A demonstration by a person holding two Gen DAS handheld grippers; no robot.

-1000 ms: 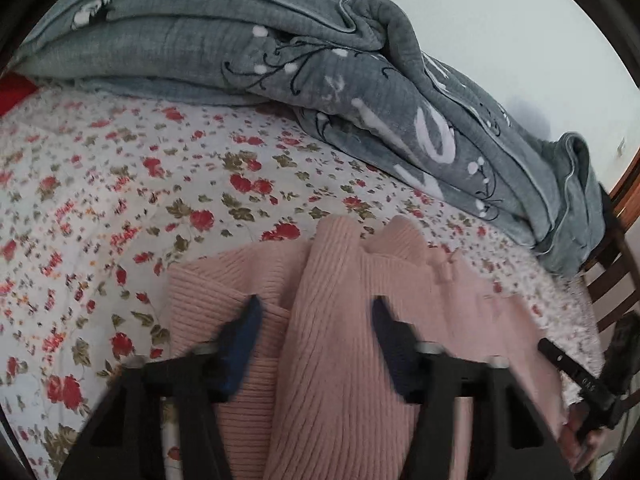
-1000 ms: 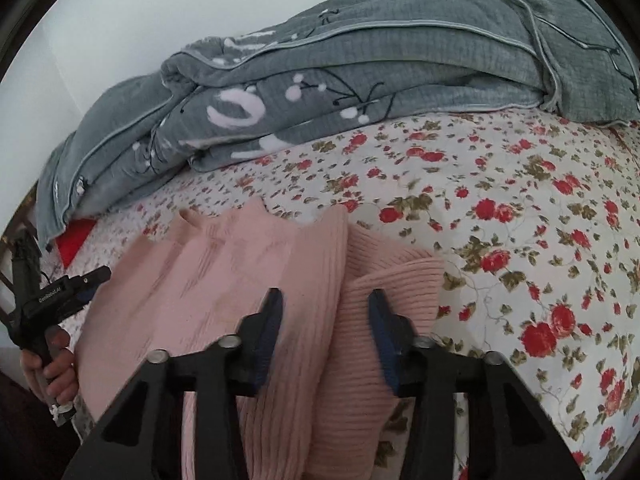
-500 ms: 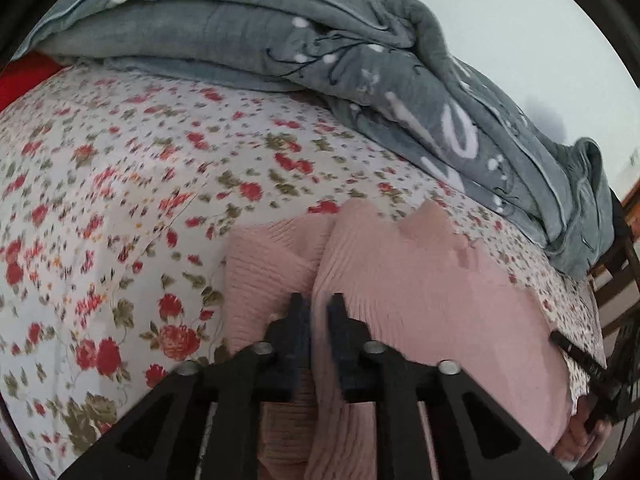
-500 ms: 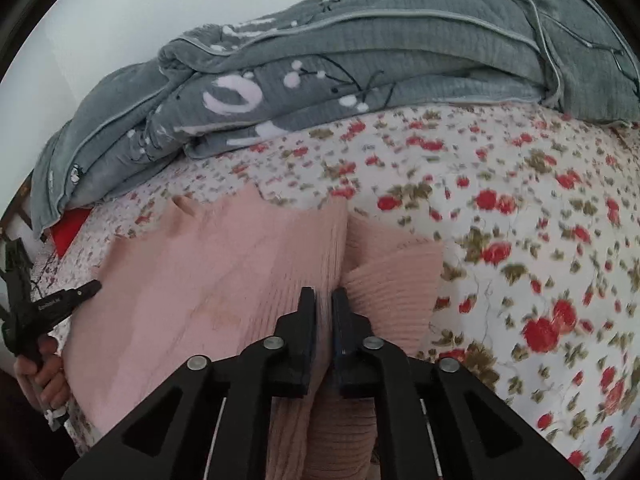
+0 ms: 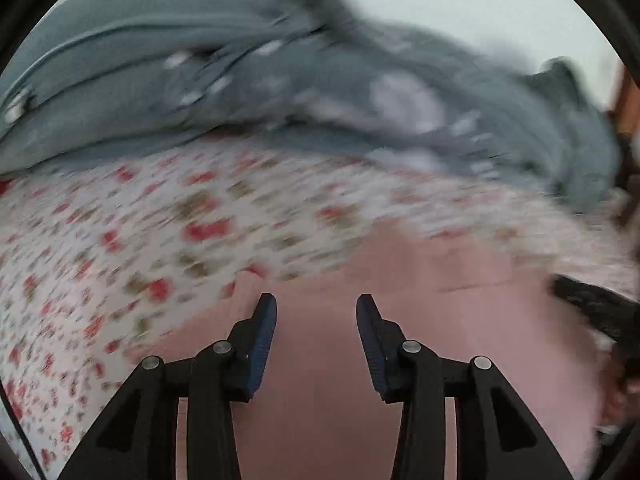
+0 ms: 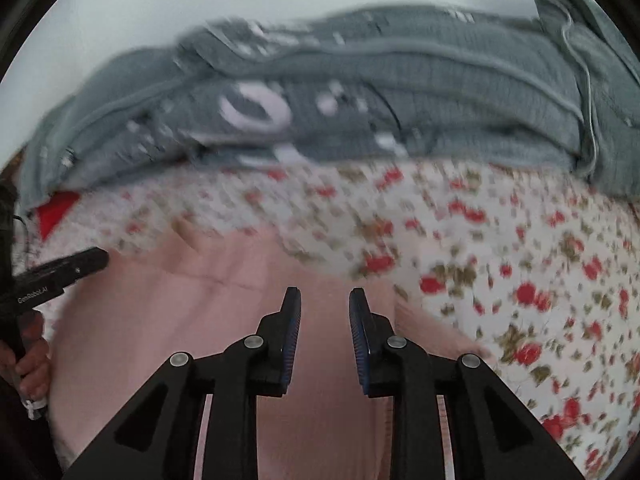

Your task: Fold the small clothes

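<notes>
On my far left is the flowery bed sheet (image 5: 120,240), and the big grey blanket (image 5: 280,80) is bunched up along the back of the bed. The pictures are smeary, so small things are hard to see.

My left gripper (image 5: 316,308) is next. Its two fingers have just been opening and now stand apart. The pink sweater (image 5: 400,320) lies flat on the sheet under them, but nothing is pinched between the pads.

The sweater fills the middle of the bed, between my two tools, close to my side.

My right gripper (image 6: 325,302) is over the sweater's right part. Its fingers have just been opening too. They have a smaller gap, and I see no cloth squeezed in it. A folded sleeve bit (image 6: 432,328) sticks out just to the right of it.

What could go wrong? I think the fold is loose now that both tools have let go. If a pad snags the knit as I pull away, the flap could flip back open. That sleeve bit could also slide out and make the pile lumpy. Moving fast could drag the whole sweater crooked.
</notes>
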